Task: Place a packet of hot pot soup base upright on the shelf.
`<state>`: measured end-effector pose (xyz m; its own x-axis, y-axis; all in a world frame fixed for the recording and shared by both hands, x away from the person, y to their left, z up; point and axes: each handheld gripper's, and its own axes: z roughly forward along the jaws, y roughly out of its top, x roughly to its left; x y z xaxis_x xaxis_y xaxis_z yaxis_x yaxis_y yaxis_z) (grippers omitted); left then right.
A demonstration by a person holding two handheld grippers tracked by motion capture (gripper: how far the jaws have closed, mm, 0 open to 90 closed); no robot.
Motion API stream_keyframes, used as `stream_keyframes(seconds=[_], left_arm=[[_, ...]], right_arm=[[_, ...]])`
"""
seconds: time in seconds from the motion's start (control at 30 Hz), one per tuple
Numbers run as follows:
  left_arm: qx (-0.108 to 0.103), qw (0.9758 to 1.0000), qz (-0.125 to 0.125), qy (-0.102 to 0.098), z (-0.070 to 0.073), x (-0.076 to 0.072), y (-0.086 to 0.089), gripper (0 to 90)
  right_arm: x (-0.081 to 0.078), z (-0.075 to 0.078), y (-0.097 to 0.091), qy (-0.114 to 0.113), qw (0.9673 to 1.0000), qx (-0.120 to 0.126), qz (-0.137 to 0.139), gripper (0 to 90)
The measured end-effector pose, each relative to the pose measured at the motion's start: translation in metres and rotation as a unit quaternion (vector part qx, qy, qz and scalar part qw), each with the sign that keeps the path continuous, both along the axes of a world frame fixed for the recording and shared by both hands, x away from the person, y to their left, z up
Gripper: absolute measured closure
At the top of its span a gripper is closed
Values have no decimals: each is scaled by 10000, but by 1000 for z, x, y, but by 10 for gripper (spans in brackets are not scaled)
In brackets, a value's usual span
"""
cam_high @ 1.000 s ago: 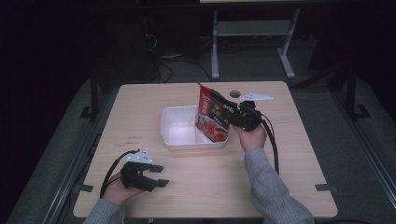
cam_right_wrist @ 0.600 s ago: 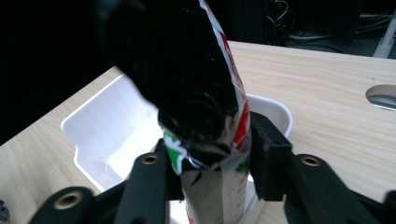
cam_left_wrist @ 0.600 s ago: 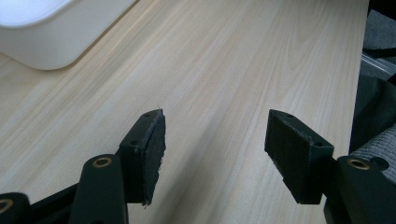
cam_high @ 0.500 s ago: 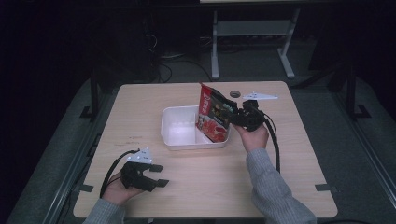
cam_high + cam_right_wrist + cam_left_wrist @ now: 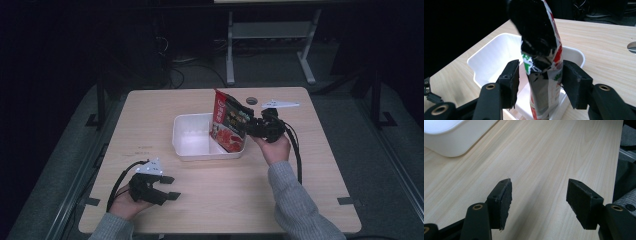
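A red and black snack bag [image 5: 229, 122] stands upright in the right end of a white tray [image 5: 192, 137] at mid-table. My right gripper [image 5: 248, 128] reaches it from the right. Its jaws have just been opening. In the right gripper view the bag [image 5: 541, 50] rises between the two pads; the left pad stands clear of it and the right pad is at its edge, over the tray [image 5: 486, 52]. My left gripper [image 5: 167, 187] rests low near the table's front left edge. It is open, with bare wood between its jaws [image 5: 539, 195], and a tray corner [image 5: 446, 142] lies ahead.
A round cable hole [image 5: 251, 101] sits in the tabletop behind the bag. A metal stand [image 5: 270, 45] is on the floor beyond the far edge. Bare wood lies between the tray and the front edge.
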<state>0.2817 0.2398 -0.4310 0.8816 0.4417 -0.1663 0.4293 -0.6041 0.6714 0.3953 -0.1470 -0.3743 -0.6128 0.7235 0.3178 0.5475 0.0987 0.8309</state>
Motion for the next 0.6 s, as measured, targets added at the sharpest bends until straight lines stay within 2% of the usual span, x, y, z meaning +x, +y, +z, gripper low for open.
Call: stream_keyframes(seconds=[0.6], left_arm=[[91, 10000, -4, -22, -1, 0, 0, 355]], right_arm=[[-16, 0, -12, 107, 9995, -17, 292, 435]])
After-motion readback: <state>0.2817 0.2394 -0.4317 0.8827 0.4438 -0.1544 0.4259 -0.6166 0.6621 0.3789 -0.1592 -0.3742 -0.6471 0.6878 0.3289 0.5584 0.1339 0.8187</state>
